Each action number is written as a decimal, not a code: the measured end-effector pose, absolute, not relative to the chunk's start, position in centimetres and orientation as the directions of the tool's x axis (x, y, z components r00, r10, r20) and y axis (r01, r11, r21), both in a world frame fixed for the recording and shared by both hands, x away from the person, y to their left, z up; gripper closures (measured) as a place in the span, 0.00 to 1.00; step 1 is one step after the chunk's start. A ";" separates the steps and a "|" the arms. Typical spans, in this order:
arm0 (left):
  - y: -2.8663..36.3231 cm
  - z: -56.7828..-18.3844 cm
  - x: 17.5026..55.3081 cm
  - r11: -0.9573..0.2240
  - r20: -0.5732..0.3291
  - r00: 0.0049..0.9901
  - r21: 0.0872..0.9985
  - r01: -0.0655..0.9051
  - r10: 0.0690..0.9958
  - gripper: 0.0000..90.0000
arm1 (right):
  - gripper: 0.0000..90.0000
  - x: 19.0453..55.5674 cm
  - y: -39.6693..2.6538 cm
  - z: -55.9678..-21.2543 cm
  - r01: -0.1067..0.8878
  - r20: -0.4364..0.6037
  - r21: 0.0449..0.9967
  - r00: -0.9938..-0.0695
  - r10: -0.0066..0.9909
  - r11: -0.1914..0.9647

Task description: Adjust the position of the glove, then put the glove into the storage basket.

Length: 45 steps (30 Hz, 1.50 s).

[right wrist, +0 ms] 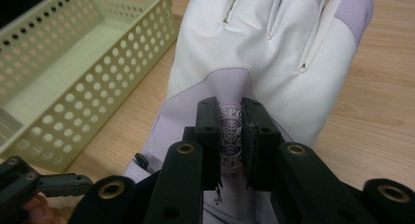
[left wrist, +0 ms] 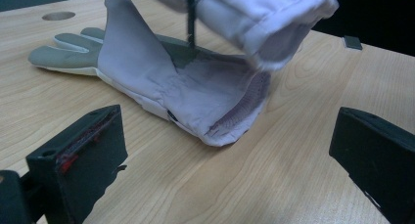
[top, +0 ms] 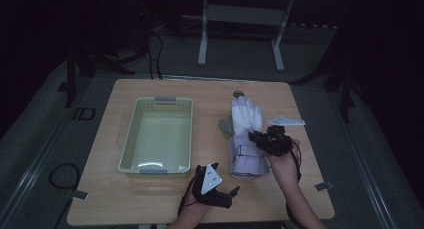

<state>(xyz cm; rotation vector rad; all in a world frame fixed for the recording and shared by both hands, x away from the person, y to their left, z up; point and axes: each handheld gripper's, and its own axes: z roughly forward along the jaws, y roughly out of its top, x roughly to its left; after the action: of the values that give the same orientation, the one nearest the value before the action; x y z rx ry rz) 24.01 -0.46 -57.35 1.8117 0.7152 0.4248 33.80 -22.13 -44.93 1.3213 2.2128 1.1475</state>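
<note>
Two lavender-and-white gloves right of the pale green perforated basket (top: 156, 134) on the wooden table (top: 125, 199). Upper glove (top: 246, 116) pinched at the back by the right gripper (top: 257, 137), jaws pressed together on a fold of fabric with a printed label; cuff end lifted off the table, fingers pointing away from the person. Right gripper view: jaws nearly together, label fabric squeezed between the pads (right wrist: 215, 131), basket wall just left of the glove. Lower glove (left wrist: 161, 82) flat on the table under the lifted one, also right of the basket, grey palm side fingers stretched out, cuff opening facing the left gripper. Left gripper (top: 222, 189) near the table's front edge, right of the basket's near corner, just short of the glove cuffs; jaws spread wide, nothing between them, no contact with either glove. Grey three-cornered plate on top of the left gripper. Small round hole (top: 238, 94) in the tabletop beyond the glove fingertips, right of the basket's far corner.
</note>
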 end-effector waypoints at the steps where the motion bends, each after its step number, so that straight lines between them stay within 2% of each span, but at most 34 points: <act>1: -0.5 -57.3 24.0 -0.229 -0.054 0.755 0.937 0.265 0.654 0.01 | 0.88 33.9 -21.8 -45.1 0.587 0.113 0.767 -0.521 0.846 0.259; 15: -0.5 -57.4 24.0 -0.232 -0.048 0.758 0.938 0.259 0.650 0.01 | 0.87 36.3 -20.6 -49.9 0.660 0.081 0.688 -0.483 0.872 0.301; 21: -0.5 -57.4 24.0 -0.232 -0.049 0.758 0.937 0.260 0.651 0.01 | 0.86 36.6 -20.9 -50.5 0.671 0.092 0.678 -0.484 0.870 0.301; 24: -0.5 -57.4 24.0 -0.231 -0.051 0.758 0.937 0.261 0.651 0.01 | 0.82 36.9 -21.0 -50.5 0.675 0.102 0.669 -0.499 0.861 0.312; 27: -0.4 -57.4 24.0 -0.227 -0.056 0.756 0.937 0.265 0.652 0.01 | 0.72 36.8 -21.2 -49.9 0.653 0.096 0.682 -0.526 0.845 0.329; 28: -0.4 -57.4 24.0 -0.227 -0.056 0.756 0.937 0.265 0.652 0.01 | 0.72 36.8 -21.2 -49.9 0.653 0.096 0.682 -0.526 0.845 0.329; 33: -0.3 -57.4 24.1 -0.217 -0.066 0.753 0.938 0.271 0.655 0.01 | 0.35 36.5 -21.8 -49.2 0.601 0.096 0.708 -0.602 0.792 0.371; 34: -0.3 -57.4 24.1 -0.217 -0.066 0.753 0.938 0.271 0.655 0.01 | 0.35 36.5 -21.8 -49.2 0.601 0.096 0.708 -0.602 0.792 0.371; 35: -0.3 -57.4 24.1 -0.215 -0.066 0.751 0.938 0.271 0.657 0.01 | 0.29 36.4 -22.1 -49.0 0.590 0.096 0.718 -0.610 0.787 0.370; 36: -0.3 -57.4 24.1 -0.215 -0.066 0.751 0.938 0.271 0.657 0.01 | 0.29 36.4 -22.1 -49.0 0.590 0.096 0.718 -0.610 0.787 0.370; 37: -0.3 -57.4 24.1 -0.215 -0.061 0.754 0.941 0.262 0.654 0.01 | 0.19 36.4 -22.5 -48.9 0.587 0.115 0.721 -0.625 0.772 0.369; 40: -0.3 -57.4 24.1 -0.214 -0.060 0.763 0.943 0.255 0.643 0.01 | 0.17 36.2 -22.8 -48.6 0.576 0.121 0.724 -0.646 0.753 0.378; 41: -0.4 -57.3 24.0 -0.228 -0.055 0.774 0.940 0.252 0.630 0.01 | 0.14 36.0 -23.0 -48.3 0.555 0.115 0.723 -0.684 0.721 0.411; 45: -0.9 -56.8 23.6 -0.260 -0.008 0.777 0.940 0.220 0.630 0.01 | 0.16 35.7 -24.1 -47.4 0.509 0.110 0.761 -0.713 0.693 0.403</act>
<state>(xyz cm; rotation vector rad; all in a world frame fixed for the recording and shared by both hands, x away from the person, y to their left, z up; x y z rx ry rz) 23.58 -0.92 -56.80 1.8303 0.6541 0.4486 35.68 -24.09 -47.35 1.0628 2.4362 1.2016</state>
